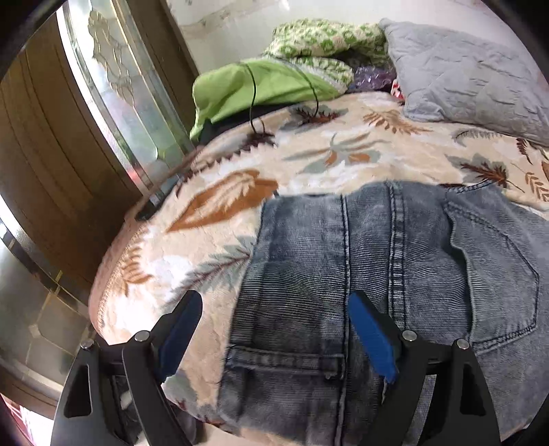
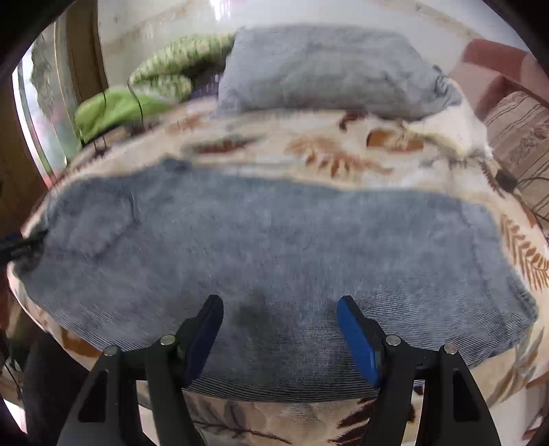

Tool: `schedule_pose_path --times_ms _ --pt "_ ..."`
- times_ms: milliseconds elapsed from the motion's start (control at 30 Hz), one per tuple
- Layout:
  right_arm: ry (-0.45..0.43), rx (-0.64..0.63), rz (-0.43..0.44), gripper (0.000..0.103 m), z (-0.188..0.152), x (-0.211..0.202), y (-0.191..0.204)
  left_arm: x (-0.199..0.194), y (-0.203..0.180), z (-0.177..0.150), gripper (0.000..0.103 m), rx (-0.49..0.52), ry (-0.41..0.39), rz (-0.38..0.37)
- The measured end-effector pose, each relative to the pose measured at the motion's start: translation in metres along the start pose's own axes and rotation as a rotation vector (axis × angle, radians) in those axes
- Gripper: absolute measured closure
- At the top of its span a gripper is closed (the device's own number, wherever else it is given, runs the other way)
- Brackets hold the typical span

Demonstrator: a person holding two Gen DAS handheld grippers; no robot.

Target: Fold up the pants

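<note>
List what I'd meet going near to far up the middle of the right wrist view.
Right gripper with open jaws → jeans laid flat → leaf-print blanket → grey pillow → wall.

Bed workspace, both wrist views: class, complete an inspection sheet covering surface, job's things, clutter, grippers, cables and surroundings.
Surface: leaf-print blanket covering the bed.
Job's things: jeans lying flat across the blanket, back pocket facing up.
Clutter: grey pillow, green cloth, green-patterned blanket at the far end.
Grippers: left gripper and right gripper, jaws open, holding nothing, over the jeans.
Cables: thin black cable over the green cloth.
Surroundings: wooden door with glass panel on the left.
</note>
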State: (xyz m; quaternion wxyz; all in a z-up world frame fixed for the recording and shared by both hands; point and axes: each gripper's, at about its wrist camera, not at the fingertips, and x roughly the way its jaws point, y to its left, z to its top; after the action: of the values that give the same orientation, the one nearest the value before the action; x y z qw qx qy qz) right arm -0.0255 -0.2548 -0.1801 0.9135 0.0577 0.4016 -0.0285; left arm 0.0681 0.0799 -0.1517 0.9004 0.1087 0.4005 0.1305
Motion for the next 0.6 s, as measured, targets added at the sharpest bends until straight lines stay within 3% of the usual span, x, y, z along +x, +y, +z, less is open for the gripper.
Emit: schedule_pose_path --times_ms 100,233,400,600 --pt "-0.058 -0.015 0.02 0.031 0.006 -0.011 0.009 -0.015 -0.001 0.003 0.016 0.005 -0.05 0.012" --pt "-0.049 -0.034 0.051 0.031 0.01 -0.009 0.016 -0.032 -0.004 0.012 0.016 -0.006 -0.075 0.006" --pt "-0.071 -0.012 0.087 0.031 0.012 -0.016 0.014 -0.06 -0.031 0.019 0.016 0.033 -0.123 -0.057" --pt "-0.062 -0.006 0.07 0.031 0.009 -0.018 0.01 -0.079 -0.069 0.014 0.016 0.088 -0.129 -0.187"
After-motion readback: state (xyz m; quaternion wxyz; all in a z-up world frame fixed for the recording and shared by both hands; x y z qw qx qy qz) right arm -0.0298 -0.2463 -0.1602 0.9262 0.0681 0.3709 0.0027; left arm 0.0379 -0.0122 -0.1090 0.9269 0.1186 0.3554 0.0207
